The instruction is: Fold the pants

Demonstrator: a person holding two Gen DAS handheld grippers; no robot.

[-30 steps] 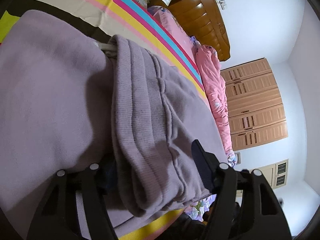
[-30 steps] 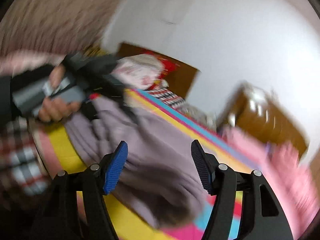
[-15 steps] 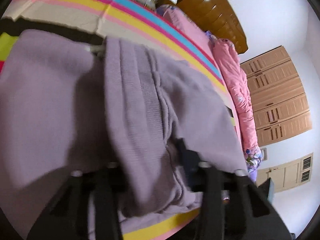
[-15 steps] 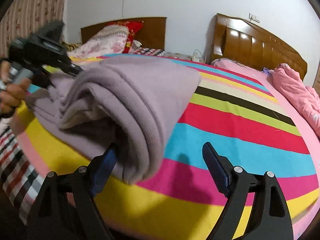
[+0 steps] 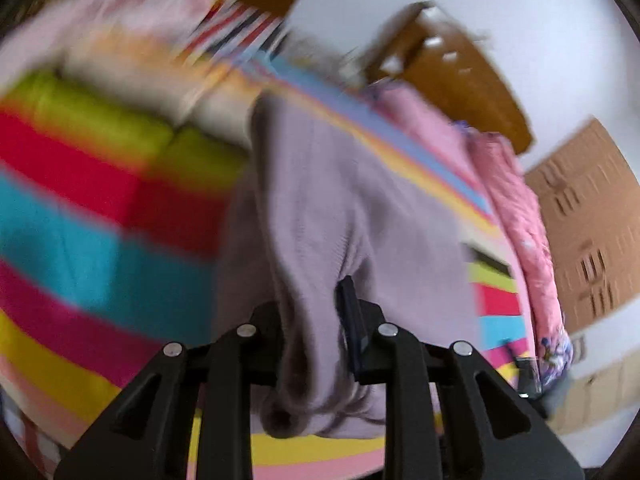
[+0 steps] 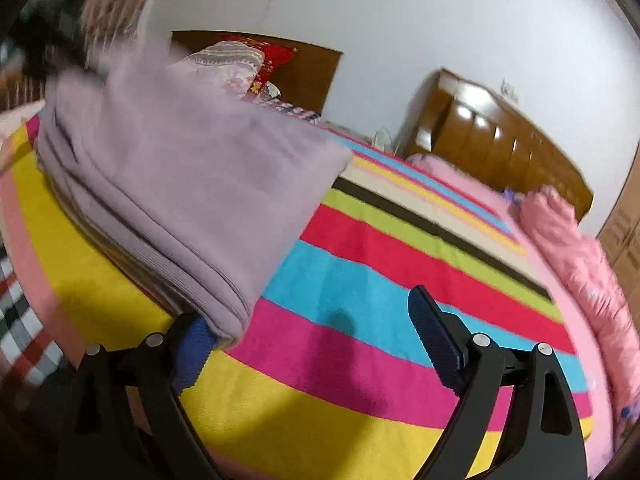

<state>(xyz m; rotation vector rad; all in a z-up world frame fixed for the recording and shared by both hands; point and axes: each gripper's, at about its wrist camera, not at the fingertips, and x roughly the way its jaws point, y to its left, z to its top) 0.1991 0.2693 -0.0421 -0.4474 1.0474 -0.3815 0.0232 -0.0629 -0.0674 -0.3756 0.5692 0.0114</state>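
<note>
The lilac knit pants (image 5: 320,208) lie folded in a thick stack on the striped bedspread (image 5: 80,200). My left gripper (image 5: 312,308) is shut on a bunched edge of them, and the cloth hangs down between its narrow jaws. This view is blurred by motion. In the right wrist view the pants (image 6: 192,184) fill the left half, raised at their far end by the dark blur of the left gripper (image 6: 52,40). My right gripper (image 6: 312,316) is open, its jaws still opening, with only bedspread between them. The near corner of the stack rests over its left pad (image 6: 192,344).
The bedspread (image 6: 380,272) stretches to the right. A pink quilt (image 6: 580,260) lies along its far right edge below a wooden headboard (image 6: 500,140). Pillows (image 6: 232,64) sit by a second headboard behind the pants. A wooden wardrobe (image 5: 592,220) stands at the right.
The left jaws closed on the pants' edge and swung it, baring striped bedspread on the left. The right jaws widened and sank toward the bed, with the stack now at the left finger.
</note>
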